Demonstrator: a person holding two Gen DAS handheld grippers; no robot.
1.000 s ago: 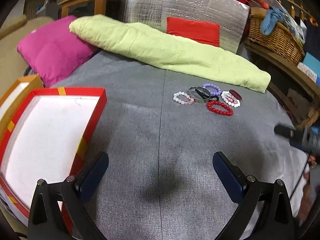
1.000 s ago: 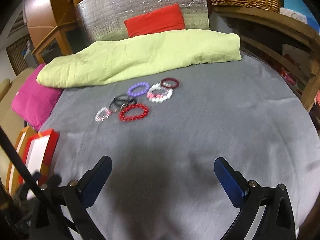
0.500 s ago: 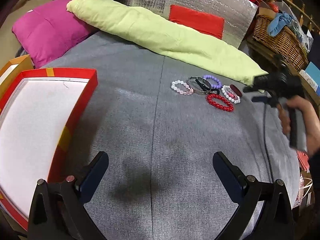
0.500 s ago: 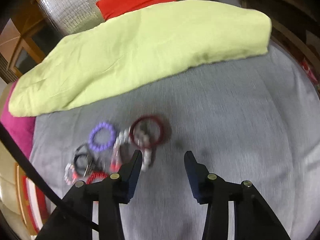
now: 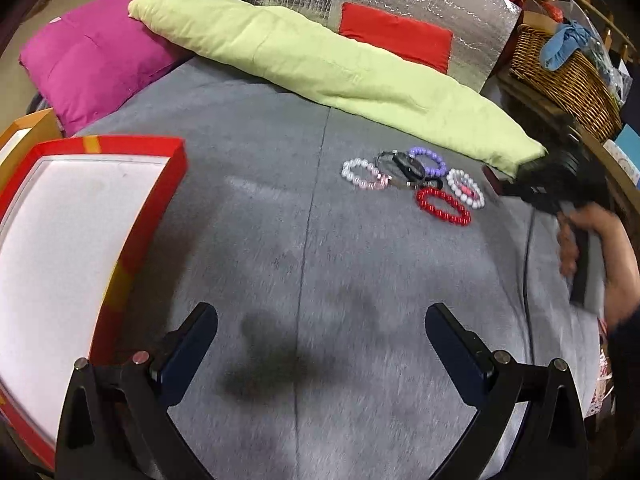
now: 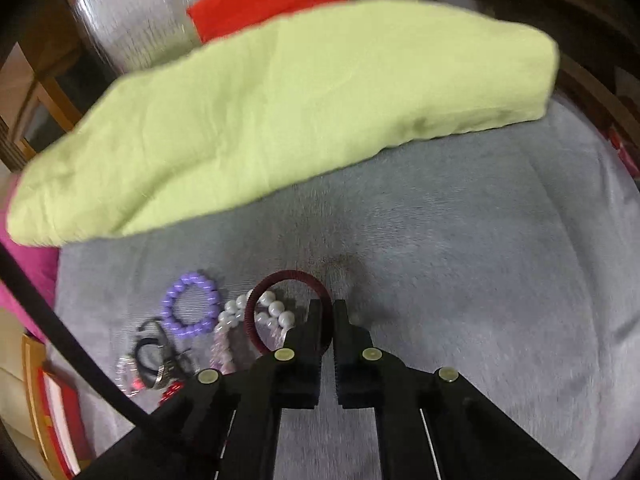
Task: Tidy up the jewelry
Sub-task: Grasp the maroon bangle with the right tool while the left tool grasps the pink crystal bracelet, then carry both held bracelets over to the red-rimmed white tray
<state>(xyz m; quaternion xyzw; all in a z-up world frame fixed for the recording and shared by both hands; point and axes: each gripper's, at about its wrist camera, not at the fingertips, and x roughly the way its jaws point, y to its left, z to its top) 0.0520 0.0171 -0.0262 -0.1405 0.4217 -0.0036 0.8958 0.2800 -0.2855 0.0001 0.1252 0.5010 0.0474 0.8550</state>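
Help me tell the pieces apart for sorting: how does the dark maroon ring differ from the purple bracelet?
The dark maroon ring is a plain smooth band; the purple bracelet is a string of round beads. The right gripper is shut on the maroon ring's rim, while the purple bracelet lies untouched on the grey cover. The maroon ring overlaps the white pearl bracelet; the purple one lies beside it. Both are closed loops.
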